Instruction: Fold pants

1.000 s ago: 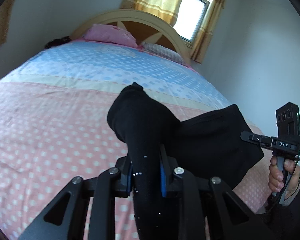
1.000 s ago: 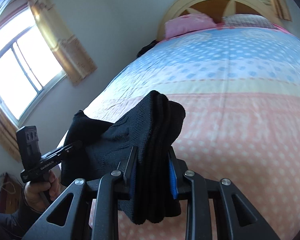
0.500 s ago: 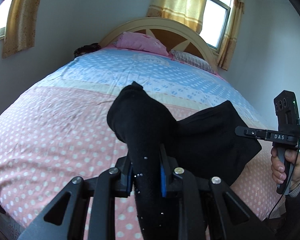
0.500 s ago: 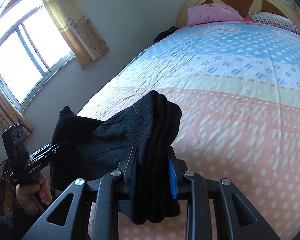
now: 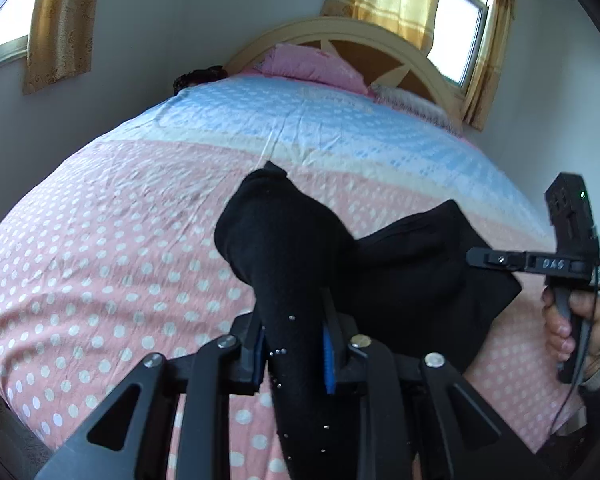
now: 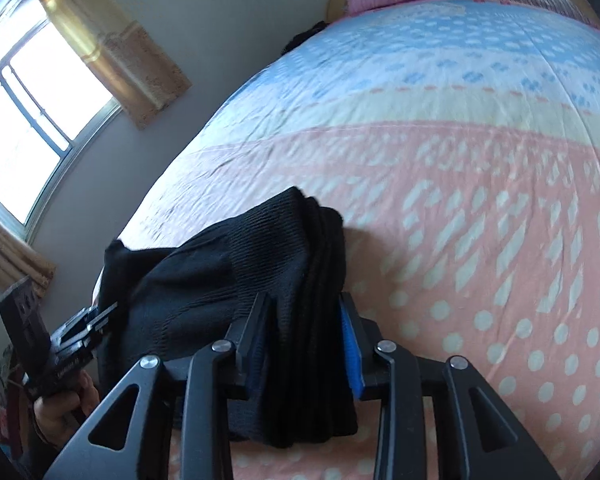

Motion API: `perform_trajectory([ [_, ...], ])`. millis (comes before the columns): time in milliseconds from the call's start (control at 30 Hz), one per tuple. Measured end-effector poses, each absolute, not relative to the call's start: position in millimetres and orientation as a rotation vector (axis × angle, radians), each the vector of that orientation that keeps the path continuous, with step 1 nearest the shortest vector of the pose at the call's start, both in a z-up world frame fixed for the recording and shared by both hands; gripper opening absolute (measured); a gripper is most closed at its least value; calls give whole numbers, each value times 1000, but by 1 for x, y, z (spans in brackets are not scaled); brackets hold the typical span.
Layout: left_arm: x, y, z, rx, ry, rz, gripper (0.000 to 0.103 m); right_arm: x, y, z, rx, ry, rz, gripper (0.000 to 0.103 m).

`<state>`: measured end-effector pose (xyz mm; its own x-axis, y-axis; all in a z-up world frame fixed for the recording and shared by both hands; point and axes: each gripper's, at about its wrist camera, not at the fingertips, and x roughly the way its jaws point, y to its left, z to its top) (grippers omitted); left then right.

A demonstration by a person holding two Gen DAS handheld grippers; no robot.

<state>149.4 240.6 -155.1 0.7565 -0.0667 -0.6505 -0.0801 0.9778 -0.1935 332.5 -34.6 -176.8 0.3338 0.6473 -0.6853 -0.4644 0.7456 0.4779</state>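
Black pants [image 5: 412, 264] bunched over bedspread [image 5: 112, 248], unfolded yet; left gripper [image 5: 294, 354] and right gripper [image 6: 306, 344] jaws opening, cloth between both

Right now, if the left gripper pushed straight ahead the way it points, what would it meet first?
Apart from the black pants between its opening jaws, the left gripper would likely meet the pink dotted bedspread first; depth is unclear.
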Motion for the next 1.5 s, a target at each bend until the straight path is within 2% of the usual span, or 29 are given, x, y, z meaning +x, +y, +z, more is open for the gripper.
perform_trajectory([
  [33,148,241,-160,-204,723,30,41,333,-39,-178,225,987,721,49],
  [67,147,241,-165,-191,730,46,45,333,-43,-178,237,982,708,51],
  [133,144,240,-172,-165,737,79,61,331,-54,-178,262,969,693,52],
  [200,140,243,-174,-164,725,88,68,326,-65,-173,270,935,651,59],
  [300,131,247,-169,-162,725,104,76,310,-89,-164,279,875,549,59],
  [567,93,258,-147,-141,717,117,78,235,-116,-124,218,760,453,59],
  [833,53,242,-83,-166,557,64,82,146,-112,-57,96,591,495,63],
  [933,42,235,-60,-159,486,48,91,120,-105,-35,45,527,503,63],
  [1000,35,230,-47,-149,444,45,94,107,-101,-25,17,491,506,63],
  [1133,24,224,-30,-128,388,36,99,90,-97,-15,-8,458,502,70],
  [1500,21,217,-27,-113,373,35,101,76,-115,-8,-2,436,464,70],
])
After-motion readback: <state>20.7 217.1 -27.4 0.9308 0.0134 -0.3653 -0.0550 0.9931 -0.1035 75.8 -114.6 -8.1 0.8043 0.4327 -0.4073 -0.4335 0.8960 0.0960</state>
